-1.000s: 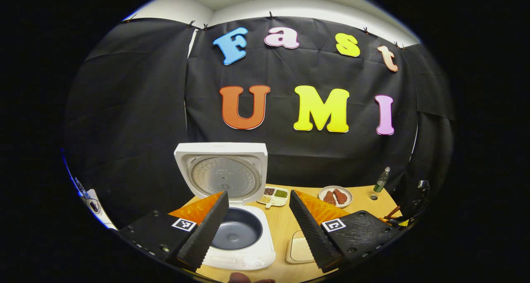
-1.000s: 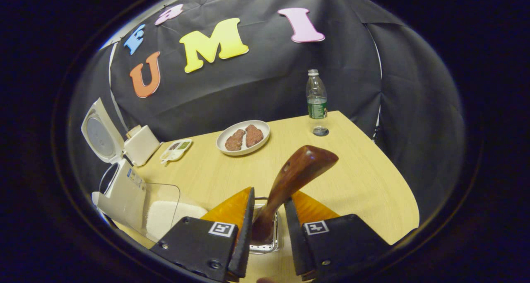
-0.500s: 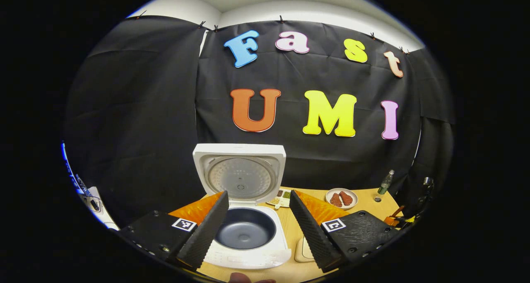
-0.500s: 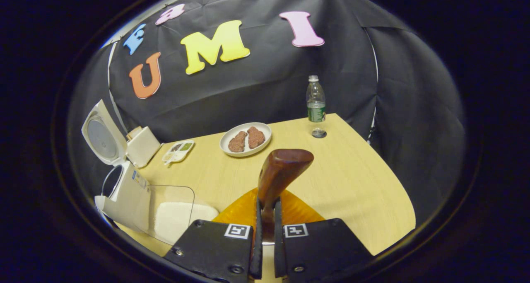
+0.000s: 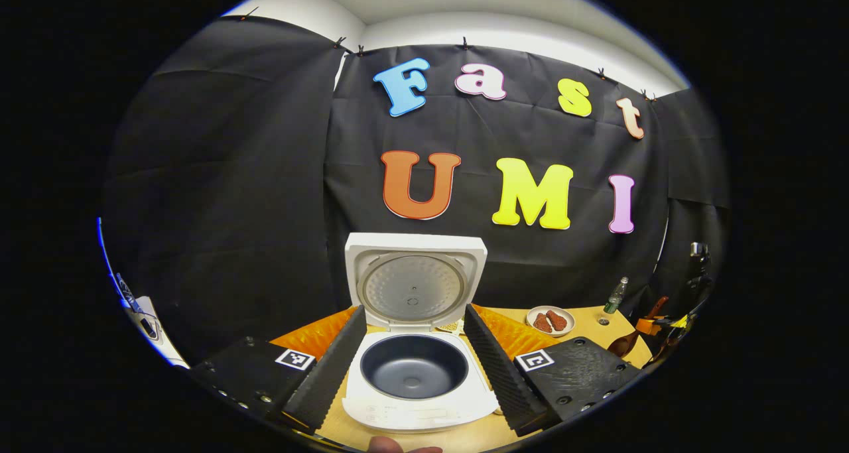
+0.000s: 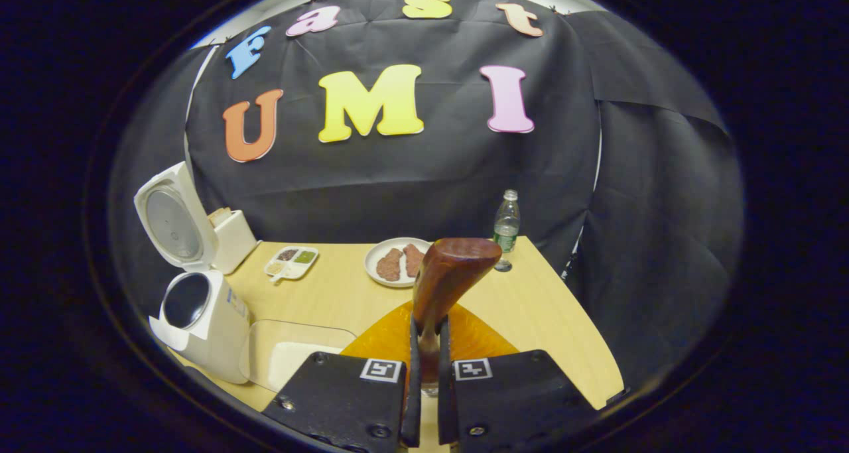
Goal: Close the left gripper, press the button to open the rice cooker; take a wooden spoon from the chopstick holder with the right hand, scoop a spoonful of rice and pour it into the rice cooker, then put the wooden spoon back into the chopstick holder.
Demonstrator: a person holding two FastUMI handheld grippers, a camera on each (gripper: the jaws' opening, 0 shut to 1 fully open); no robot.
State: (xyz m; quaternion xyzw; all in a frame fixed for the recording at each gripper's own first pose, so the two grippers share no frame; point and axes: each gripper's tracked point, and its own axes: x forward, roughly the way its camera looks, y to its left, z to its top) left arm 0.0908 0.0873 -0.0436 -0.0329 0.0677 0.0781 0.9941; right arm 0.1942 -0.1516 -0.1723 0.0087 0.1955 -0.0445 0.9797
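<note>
Left gripper view: the left gripper (image 5: 412, 357) hangs with its fingers spread wide and empty, framing the rice cooker (image 5: 418, 373), whose lid stands up behind the dark, bare pot. Far right of the cooker, the wooden spoon (image 5: 633, 337) shows small.

Right gripper view: the right gripper (image 6: 424, 367) is clamped narrowly on the wooden spoon (image 6: 446, 280), bowl pointing up, right of the rice cooker (image 6: 199, 320). The spoon looks stiff, light and polished, likely slippery; gripping mid-handle seems wise.
</note>
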